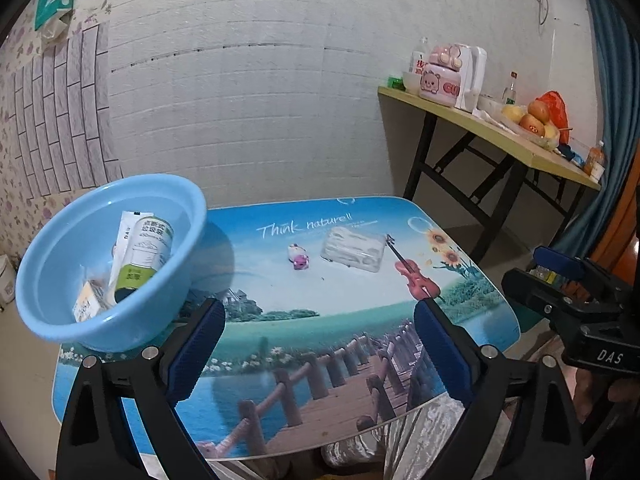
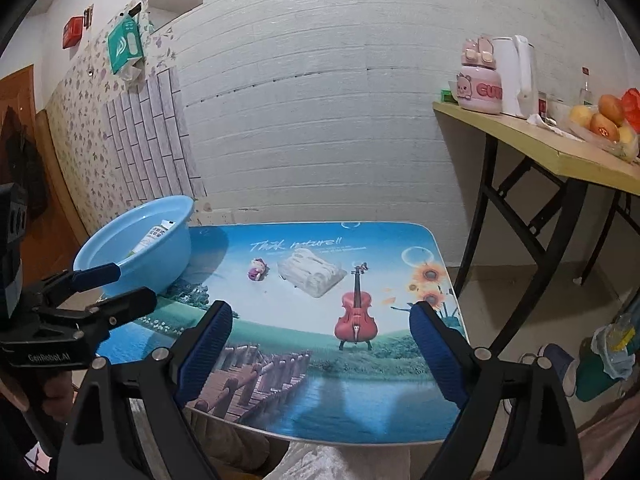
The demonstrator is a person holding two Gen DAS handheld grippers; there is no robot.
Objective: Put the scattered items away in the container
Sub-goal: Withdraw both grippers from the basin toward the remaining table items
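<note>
Printed folding table (image 2: 280,400) is carrying blue basin (image 1: 52,280) at left | pink toy (image 1: 298,258) and clear packet (image 1: 352,250) are lying mid-table | I am holding left gripper (image 1: 320,344) and right gripper (image 2: 322,346) wide open, empty.

1. The right claw (image 2: 320,344) hangs over the near edge of the counter (image 2: 280,400), its blue pads (image 2: 204,344) spread wide with nothing between them.
2. The left claw (image 2: 116,288) shows at the left, jaws parted, just beside the blue basin (image 2: 176,248).
3. A green-and-white tube (image 2: 154,237) lies in the basin.
4. A small pink toy (image 2: 257,269) and a clear packet of white items (image 2: 312,274) lie side by side, apart, mid-counter.
</note>
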